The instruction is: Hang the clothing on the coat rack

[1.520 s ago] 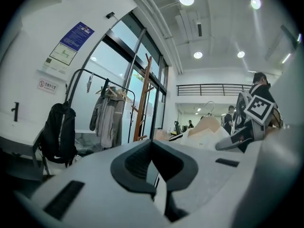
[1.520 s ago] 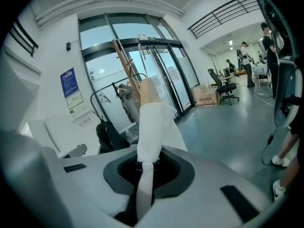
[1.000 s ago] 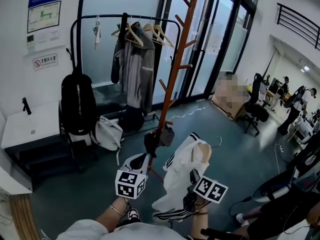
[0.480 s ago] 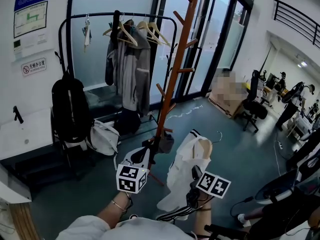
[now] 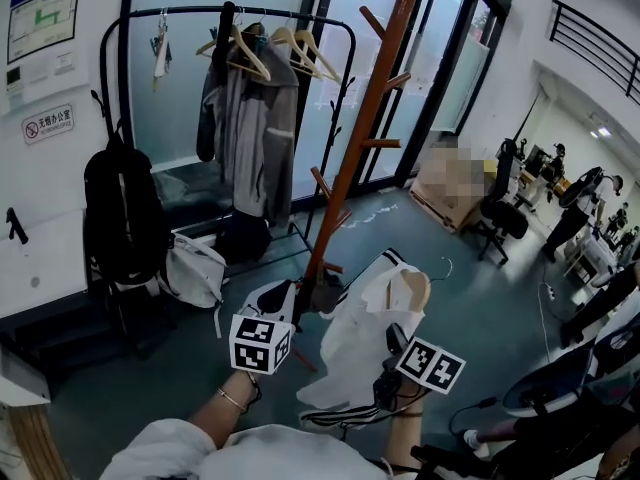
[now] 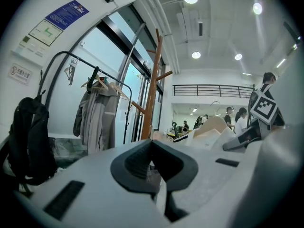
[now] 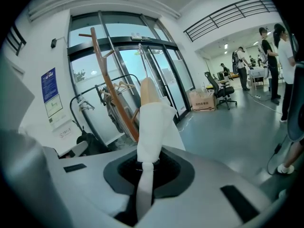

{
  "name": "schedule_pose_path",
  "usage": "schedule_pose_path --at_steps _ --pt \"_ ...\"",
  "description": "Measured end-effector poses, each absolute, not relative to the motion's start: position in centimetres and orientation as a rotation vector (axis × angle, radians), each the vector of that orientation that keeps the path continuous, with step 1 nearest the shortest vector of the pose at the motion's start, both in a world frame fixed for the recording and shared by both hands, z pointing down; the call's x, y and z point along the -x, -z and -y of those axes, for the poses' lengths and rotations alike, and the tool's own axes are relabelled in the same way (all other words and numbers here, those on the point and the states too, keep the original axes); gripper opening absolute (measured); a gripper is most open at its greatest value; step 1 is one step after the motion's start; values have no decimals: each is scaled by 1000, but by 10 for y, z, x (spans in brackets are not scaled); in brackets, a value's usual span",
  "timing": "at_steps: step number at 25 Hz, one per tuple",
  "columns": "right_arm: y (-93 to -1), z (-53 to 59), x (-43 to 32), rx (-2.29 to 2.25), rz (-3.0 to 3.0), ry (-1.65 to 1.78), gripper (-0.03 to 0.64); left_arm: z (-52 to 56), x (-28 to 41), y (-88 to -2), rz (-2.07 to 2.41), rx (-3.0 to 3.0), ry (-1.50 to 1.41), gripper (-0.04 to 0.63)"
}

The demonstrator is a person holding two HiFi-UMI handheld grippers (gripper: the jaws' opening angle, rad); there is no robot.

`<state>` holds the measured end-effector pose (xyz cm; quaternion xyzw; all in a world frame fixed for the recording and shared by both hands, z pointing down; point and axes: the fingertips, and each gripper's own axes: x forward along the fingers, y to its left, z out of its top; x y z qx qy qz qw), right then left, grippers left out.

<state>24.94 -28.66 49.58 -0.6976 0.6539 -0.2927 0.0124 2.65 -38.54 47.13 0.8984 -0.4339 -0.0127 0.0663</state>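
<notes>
A tall wooden coat rack (image 5: 362,138) with angled pegs stands ahead of me, also in the left gripper view (image 6: 151,89) and the right gripper view (image 7: 111,94). A white garment with black stripes (image 5: 360,333) hangs on a wooden hanger (image 5: 408,290) low and to the right of the rack's foot. My right gripper (image 5: 392,356) is shut on a bunched fold of that garment (image 7: 151,127), with the hanger's end (image 7: 148,90) sticking up above the cloth. My left gripper (image 5: 283,303) sits by the garment's left edge, jaws shut (image 6: 153,163), with nothing clearly between them.
A black clothes rail (image 5: 230,13) behind the rack holds a grey jacket (image 5: 255,118) and spare hangers. A black backpack (image 5: 120,213) and a white bag (image 5: 195,268) sit at its left end. Glass doors stand behind. An office chair (image 5: 505,218) and people are far right.
The view has drawn nearer to the coat rack, which now reaches higher in the frame. Both grippers and the garment keep nearly the same place, and both stay shut.
</notes>
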Motion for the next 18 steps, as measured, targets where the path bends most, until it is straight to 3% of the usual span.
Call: schedule_pose_path --at_steps 18 --pt "-495 383 -292 2114 -2216 954 48 452 -47 -494 1414 -2561 13 8"
